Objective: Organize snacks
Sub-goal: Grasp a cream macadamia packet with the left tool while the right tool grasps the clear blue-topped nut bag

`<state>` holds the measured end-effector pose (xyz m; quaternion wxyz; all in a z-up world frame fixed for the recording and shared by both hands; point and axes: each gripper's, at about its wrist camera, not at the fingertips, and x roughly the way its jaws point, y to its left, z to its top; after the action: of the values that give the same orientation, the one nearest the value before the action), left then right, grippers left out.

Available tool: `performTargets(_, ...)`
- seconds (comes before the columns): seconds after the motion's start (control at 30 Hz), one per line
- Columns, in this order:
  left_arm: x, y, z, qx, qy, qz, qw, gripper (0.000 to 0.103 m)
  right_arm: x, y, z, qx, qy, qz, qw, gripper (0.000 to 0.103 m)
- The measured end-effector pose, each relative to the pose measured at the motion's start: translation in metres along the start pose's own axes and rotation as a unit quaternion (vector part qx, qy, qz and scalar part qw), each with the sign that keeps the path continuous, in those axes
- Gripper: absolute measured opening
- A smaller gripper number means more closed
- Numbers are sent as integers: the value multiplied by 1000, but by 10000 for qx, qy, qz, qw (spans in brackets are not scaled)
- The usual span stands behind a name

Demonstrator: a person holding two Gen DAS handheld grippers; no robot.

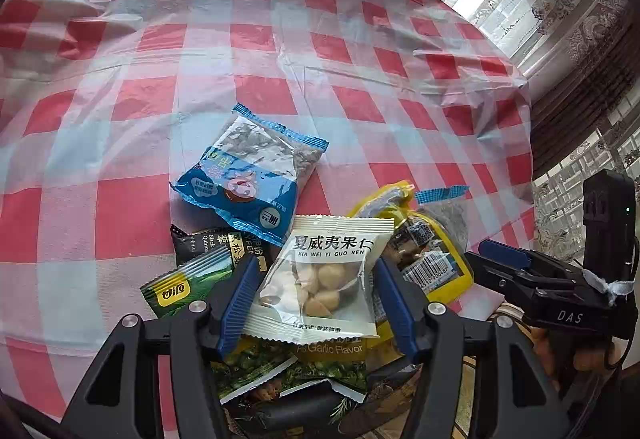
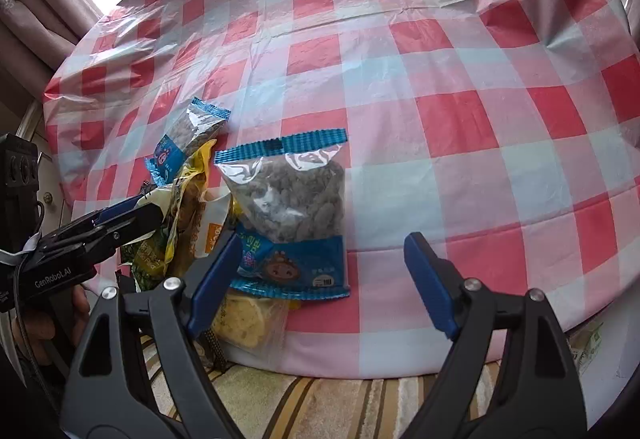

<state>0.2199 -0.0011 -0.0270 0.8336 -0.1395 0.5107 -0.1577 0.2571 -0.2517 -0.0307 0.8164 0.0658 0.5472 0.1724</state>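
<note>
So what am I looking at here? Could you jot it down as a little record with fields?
Surface: red and white checked plastic tablecloth
Pile: snack packets heaped at the near table edge
Left hand-held gripper: open, straddling the white macadamia nut packet
Right hand-held gripper: open, nothing pinched
Beside right gripper: blue-edged clear packet of dark seeds
Second blue seed packet: farther up the cloth

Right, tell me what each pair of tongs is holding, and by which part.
Left tongs: the white clear-windowed macadamia packet lies between them, pads beside its long edges, grip uncertain. Right tongs: open, holding nothing; the blue seed packet lies just beyond.
</note>
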Motion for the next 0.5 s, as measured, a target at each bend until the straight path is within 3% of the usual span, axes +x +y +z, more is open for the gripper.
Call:
performTargets(0.4,9,0,-1,51,103,-342,9993,54,29,11,11,-108,276,-65,9995,84)
performTargets(0.5,11,0,-2,46,113,-346,9993,52,34,14,12,-164,305,9,9994,75)
